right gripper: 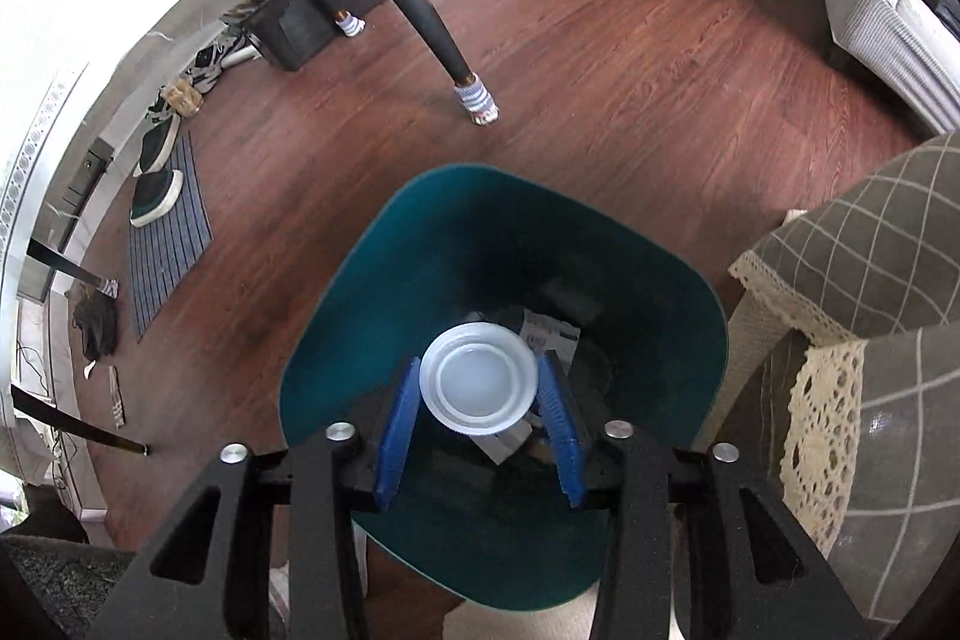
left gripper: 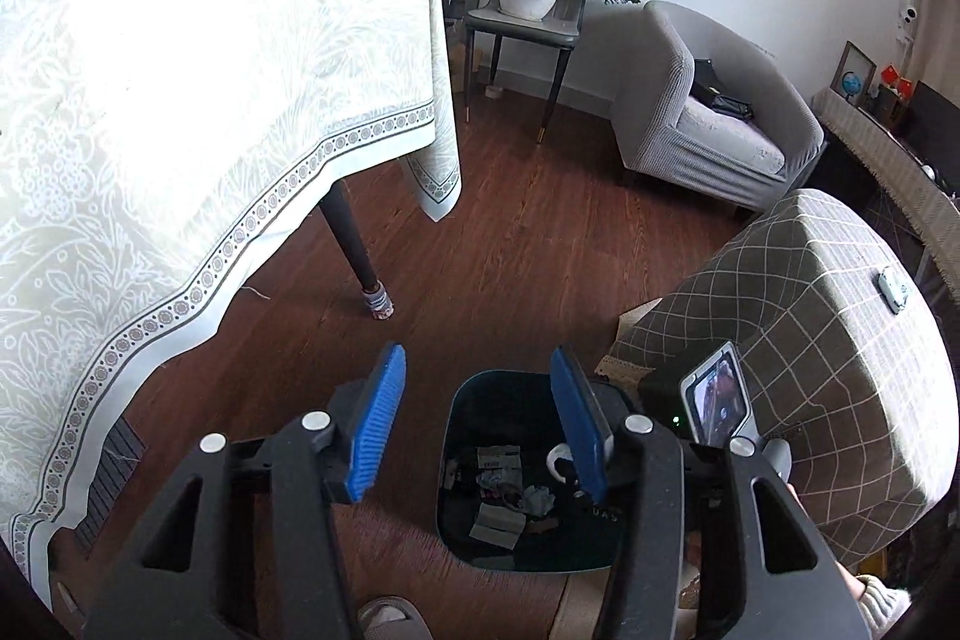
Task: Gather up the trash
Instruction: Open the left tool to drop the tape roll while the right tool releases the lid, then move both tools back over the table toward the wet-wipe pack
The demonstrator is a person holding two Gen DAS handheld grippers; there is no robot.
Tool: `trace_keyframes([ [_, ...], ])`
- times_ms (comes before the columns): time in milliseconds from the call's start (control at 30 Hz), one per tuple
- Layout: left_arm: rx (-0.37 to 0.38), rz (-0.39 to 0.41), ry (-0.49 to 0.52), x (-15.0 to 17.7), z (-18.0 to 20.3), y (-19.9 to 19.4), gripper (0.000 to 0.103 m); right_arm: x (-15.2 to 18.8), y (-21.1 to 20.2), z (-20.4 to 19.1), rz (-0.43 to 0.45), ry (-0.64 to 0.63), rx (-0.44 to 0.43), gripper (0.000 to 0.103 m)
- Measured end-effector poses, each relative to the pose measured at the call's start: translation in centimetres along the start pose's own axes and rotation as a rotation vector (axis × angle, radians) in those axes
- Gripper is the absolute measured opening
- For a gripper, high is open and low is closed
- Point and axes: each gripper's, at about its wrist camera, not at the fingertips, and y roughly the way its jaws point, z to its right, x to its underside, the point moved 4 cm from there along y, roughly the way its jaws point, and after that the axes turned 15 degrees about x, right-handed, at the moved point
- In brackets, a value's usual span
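- Step in hand: the drop. The right gripper [right gripper: 480,415] hangs over the open teal bin [right gripper: 336,340], pointing steeply down into it
- A white plastic lid [right gripper: 478,381] sits between the blue pads [right gripper: 396,421]; they flank its rim at nine and three o'clock. Whether they pinch it or have let go I cannot tell
- Below the lid lie paper scraps [right gripper: 549,334] on the bin floor
- The left gripper [left gripper: 480,424] stands apart and empty; in its view the bin [left gripper: 480,382] is at six o'clock, the clothed table [left gripper: 210,70] at ten, a checked stool [left gripper: 810,340] at three
- Next move, as I judge: spread the right jaws fully so the lid falls clear, then lift straight up without catching the bin's rim
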Motion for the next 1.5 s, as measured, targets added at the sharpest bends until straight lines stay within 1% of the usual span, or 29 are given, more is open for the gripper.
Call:
trace_keyframes([
  [33, 0.006, 0.005, 0.003, -0.2, 0.3, 0.0, 0.049, 0.1, -0.1, 0.1, 0.001, -0.002, 0.002, 0.051],
  [67, 0.011, 0.009, 0.008, -0.3, 0.7, -0.2, 0.049, 0.3, -0.2, 0.2, 0.004, -0.006, 0.004, 0.053],
  [167, 0.013, 0.025, 0.032, -0.9, 1.9, -0.4, 0.047, 0.7, -1.0, 0.4, 0.016, -0.017, 0.007, 0.053],
  [200, 0.013, 0.03, 0.042, -1.1, 2.4, -0.4, 0.045, 0.9, -1.4, 0.5, 0.025, -0.022, 0.005, 0.053],
  [300, 0.016, 0.046, 0.064, -1.7, 4.0, -0.5, 0.044, 0.9, -3.0, 0.9, 0.061, -0.031, -0.002, 0.053],
  [467, 0.05, 0.071, 0.078, -2.6, 6.4, -0.5, 0.044, 0.8, -7.2, 1.9, 0.149, -0.037, -0.022, 0.053],
  [667, 0.086, 0.123, 0.089, -4.1, 9.3, -1.2, 0.044, 0.9, -13.5, 3.7, 0.274, -0.05, -0.043, 0.053],
  [800, 0.092, 0.129, 0.114, -4.3, 11.5, -0.9, 0.045, 1.5, -17.4, 5.9, 0.357, -0.046, -0.029, 0.053],
  [867, 0.094, 0.129, 0.136, -4.3, 12.9, -0.6, 0.045, 1.9, -19.1, 7.7, 0.386, -0.021, -0.024, 0.053],
  [1033, 0.128, 0.13, 0.173, -4.3, 16.5, 0.1, 0.05, 3.1, -21.8, 12.2, 0.427, 0.052, 0.012, 0.053],
  [1133, 0.158, 0.126, 0.19, -4.4, 18.8, 0.9, 0.056, 3.7, -22.8, 15.1, 0.444, 0.093, 0.04, 0.053],
  [1267, 0.184, 0.118, 0.203, -4.8, 21.6, 2.5, 0.06, 4.4, -23.9, 19.1, 0.464, 0.153, 0.073, 0.053],
  [1333, 0.204, 0.108, 0.201, -4.9, 22.9, 3.5, 0.063, 4.8, -24.3, 21.6, 0.47, 0.198, 0.088, 0.053],
  [1500, 0.241, 0.068, 0.23, -4.7, 26.8, 6.5, 0.064, 6.3, -24.9, 28.2, 0.471, 0.347, 0.109, 0.053],
])
